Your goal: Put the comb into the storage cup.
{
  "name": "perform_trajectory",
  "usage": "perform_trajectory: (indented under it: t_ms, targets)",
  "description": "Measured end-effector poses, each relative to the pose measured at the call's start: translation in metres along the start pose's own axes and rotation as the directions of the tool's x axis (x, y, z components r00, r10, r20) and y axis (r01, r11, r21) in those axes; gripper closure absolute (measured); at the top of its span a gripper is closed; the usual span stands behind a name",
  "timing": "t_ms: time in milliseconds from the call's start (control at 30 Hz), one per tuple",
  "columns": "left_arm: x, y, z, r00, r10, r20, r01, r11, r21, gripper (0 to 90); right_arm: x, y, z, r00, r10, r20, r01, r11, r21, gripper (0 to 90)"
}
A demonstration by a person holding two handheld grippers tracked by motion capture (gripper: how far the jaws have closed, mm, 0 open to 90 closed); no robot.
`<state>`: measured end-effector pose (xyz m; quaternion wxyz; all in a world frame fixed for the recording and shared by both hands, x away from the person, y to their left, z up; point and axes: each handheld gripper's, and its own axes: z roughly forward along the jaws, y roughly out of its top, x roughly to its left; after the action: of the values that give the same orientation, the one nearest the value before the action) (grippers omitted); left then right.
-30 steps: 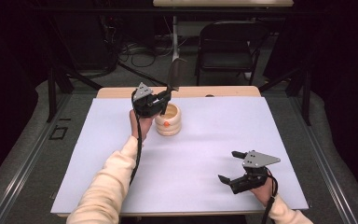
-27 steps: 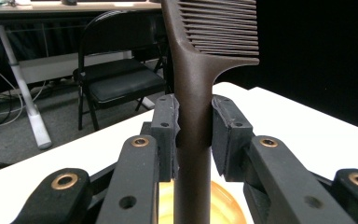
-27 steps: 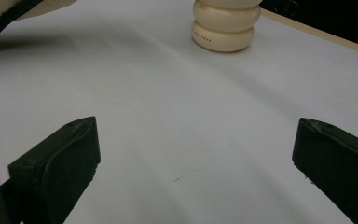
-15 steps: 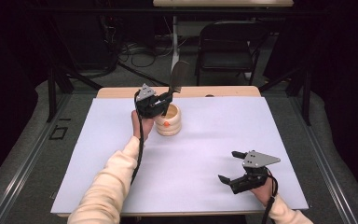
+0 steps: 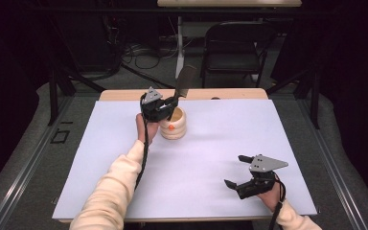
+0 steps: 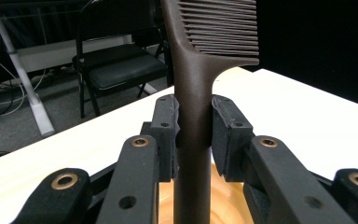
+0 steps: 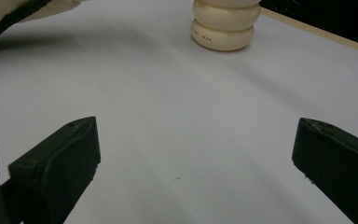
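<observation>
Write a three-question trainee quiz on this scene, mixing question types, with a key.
1. True or false: the left gripper is clamped on the handle of a dark brown comb.
2. What stands directly below the comb? A) cream ribbed holder B) glass jar C) metal tray
3. How do the jaws of the right gripper stand?

Key
1. True.
2. A, the cream ribbed holder on the white table cover.
3. Wide apart, with nothing between them, low over the cover.

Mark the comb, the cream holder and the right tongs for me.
comb (image 6: 193, 116), left gripper view, on its handle between the pads
cream holder (image 5: 176, 128), high view, on its ribbed side wall
right tongs (image 5: 235, 170), high view, midway between the open tips
</observation>
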<state>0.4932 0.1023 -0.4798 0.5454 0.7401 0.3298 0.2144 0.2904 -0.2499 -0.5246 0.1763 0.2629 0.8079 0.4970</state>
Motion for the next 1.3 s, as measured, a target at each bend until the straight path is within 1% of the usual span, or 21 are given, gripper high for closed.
perform_trajectory:
  t_ms: [133,167,233,1300]
  targets:
    - [0.0000,-0.0003,0.0005,1.0000,0.000,-0.006,0.000,1.0000,0.002,72.8,-0.0001,0.0000,0.0001,1.0000,0.000,0.000,0.000,1.000,0.001,0.5]
    - [0.0004,-0.0005,0.0006,1.0000,-0.001,-0.002,0.001,1.0000,0.002,72.8,-0.0002,-0.0001,0.0001,1.0000,0.000,0.000,0.000,1.000,0.000,0.5]
    - [0.0007,-0.0006,0.0004,1.0000,0.002,-0.010,-0.002,0.9999,0.011,72.7,-0.0004,-0.0001,0.0000,1.0000,0.000,0.000,0.000,1.000,0.000,0.5]
    - [0.0008,-0.0042,0.0061,0.9998,0.011,-0.016,-0.010,0.9975,0.069,72.8,-0.0010,-0.0003,-0.0002,1.0000,0.001,0.001,-0.001,1.000,0.001,0.6]
